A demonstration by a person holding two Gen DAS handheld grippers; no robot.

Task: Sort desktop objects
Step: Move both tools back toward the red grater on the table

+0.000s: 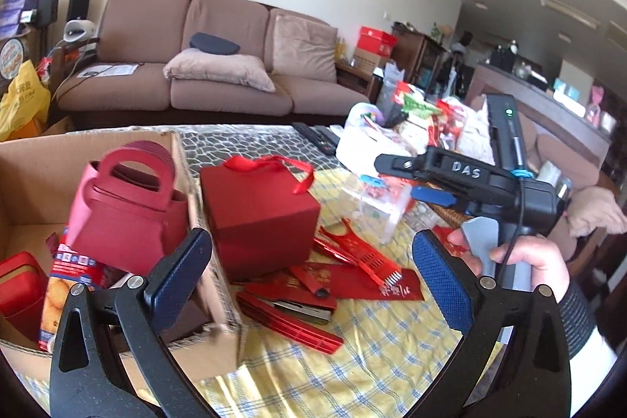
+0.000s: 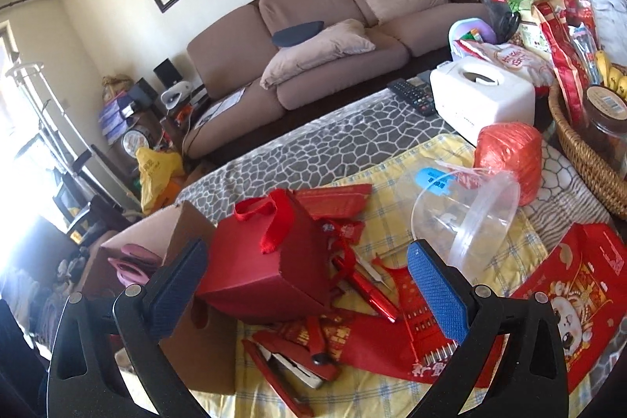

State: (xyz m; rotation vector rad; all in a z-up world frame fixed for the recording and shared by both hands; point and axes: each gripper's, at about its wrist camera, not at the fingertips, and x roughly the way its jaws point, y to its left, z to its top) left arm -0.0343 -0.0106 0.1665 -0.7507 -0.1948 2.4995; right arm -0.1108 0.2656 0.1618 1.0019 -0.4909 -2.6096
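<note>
Both grippers, left (image 1: 309,273) and right (image 2: 305,285), are held wide open, empty; red handbags (image 1: 125,206) and a biscuit packet (image 1: 58,288) are seen inside the cardboard box (image 1: 219,324).

Bright daylight; window (image 2: 23,128) blows out right wrist view's left edge. Strong fisheye bending, dark corner vignette, slight motion blur.

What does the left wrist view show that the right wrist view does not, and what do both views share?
Only the left wrist view shows the right tongs from outside, the hand holding them, and the red handbag in the cardboard box. Only the right wrist view shows the tissue box, orange twine ball and wicker basket. Both show the red gift box and the sofa.
</note>
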